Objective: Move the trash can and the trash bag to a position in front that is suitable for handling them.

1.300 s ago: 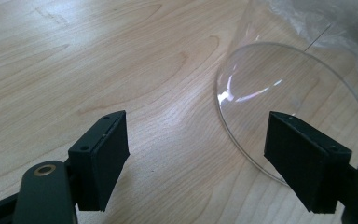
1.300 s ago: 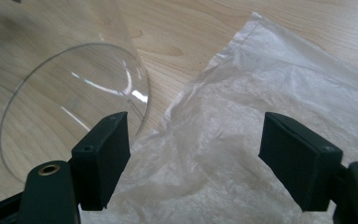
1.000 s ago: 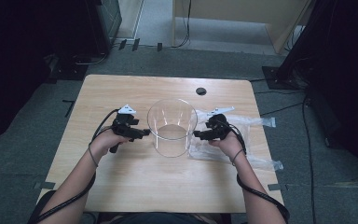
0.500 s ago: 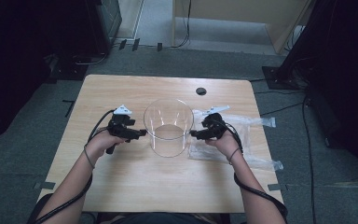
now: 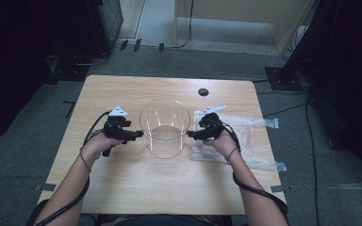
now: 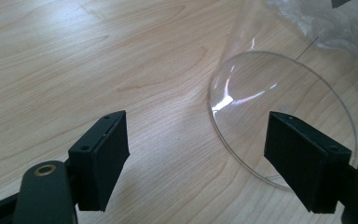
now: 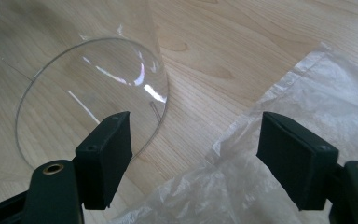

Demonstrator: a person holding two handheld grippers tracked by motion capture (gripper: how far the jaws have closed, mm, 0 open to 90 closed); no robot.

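While both claws flank the clear cylinder (image 5: 164, 128), left claw (image 5: 139, 134) released, right claw (image 5: 191, 136) released

1 clear cylinder (image 5: 165, 127), 1 plastic bag (image 5: 250, 141), 1 table (image 5: 136, 188), 2 grippers.

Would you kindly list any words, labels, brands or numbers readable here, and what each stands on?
None can be read: the clear round plastic container, the crinkled clear plastic bag, the light wooden table and both black grippers carry no legible text.
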